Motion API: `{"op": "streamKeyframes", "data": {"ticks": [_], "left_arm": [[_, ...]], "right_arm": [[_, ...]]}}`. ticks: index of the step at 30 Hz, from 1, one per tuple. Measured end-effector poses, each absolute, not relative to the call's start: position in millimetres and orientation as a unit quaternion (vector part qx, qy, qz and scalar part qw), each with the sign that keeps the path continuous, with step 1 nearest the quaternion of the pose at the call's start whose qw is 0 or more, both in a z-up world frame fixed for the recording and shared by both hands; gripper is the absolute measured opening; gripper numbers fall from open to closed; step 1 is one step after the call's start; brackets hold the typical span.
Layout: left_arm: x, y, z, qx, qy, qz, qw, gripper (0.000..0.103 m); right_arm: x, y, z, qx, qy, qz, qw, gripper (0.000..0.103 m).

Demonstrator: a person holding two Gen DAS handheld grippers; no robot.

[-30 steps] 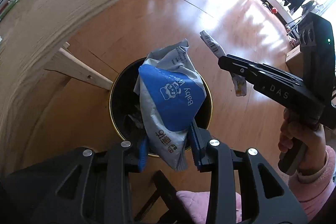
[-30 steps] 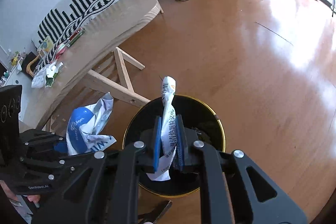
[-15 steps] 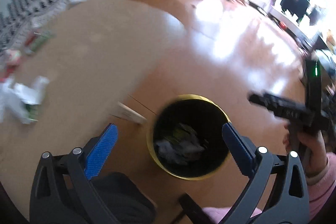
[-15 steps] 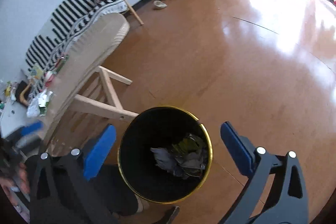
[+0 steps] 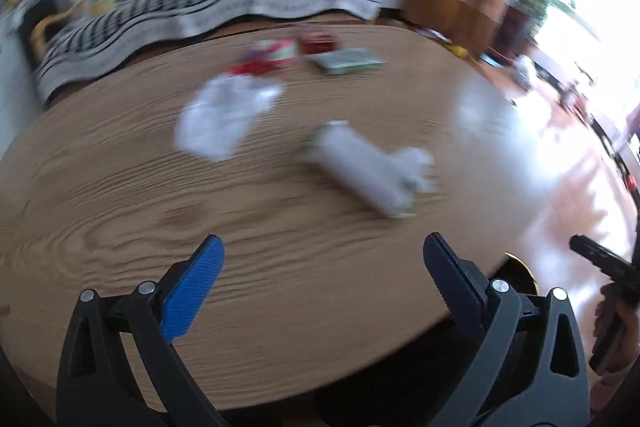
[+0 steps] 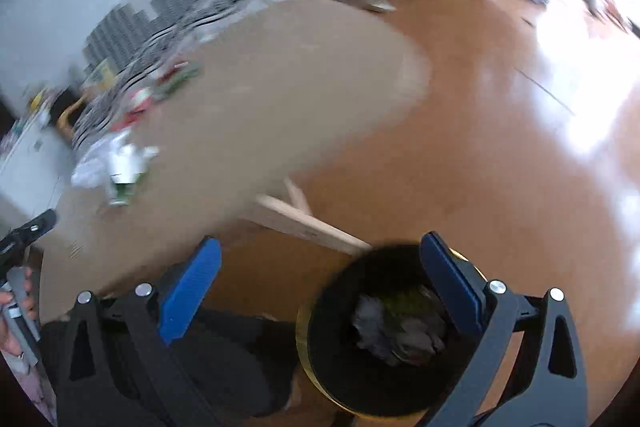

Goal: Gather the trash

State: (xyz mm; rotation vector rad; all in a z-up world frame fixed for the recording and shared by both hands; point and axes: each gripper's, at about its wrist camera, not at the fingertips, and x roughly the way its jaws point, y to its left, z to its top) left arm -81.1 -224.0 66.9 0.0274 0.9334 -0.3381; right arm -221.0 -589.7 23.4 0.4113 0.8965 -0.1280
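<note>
Both tongs were held spread wide and empty. The left gripper was aimed over the table, where white wrappers lay mid-frame, presumably for collection. The right gripper was kept above the bin, lower right, where crumpled trash lay.

Blue-padded blk tool, tan woodgrain table, blk/white striped sofa, gold-rimmed blk bin.
</note>
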Motion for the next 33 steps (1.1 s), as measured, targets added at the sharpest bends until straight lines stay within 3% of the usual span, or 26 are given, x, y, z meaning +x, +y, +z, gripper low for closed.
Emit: {"op": "streamKeyframes", "data": {"ticks": [9,17,24,33], "left_arm": [[-53,-170,54,-0.009,0.455,-0.125,0.881,0.097],[15,-171,35,-0.01,0.466,-0.114,0.877,0.097],[70,-179,12,-0.023,0.474,-0.122,0.872,0.097],[87,-192,3,-0.019,0.463,-0.148,0.874,0.096]], "right_arm": [[-104,-440,59,0.059,0.434,0.074,0.896,0.096],[-38,-349,33,-0.098,0.46,0.107,0.876,0.096],[1,-355,1,-0.066,0.499,0.073,0.861,0.097],[5,-359,-2,-0.047,0.483,0.071,0.871,0.098]]}}
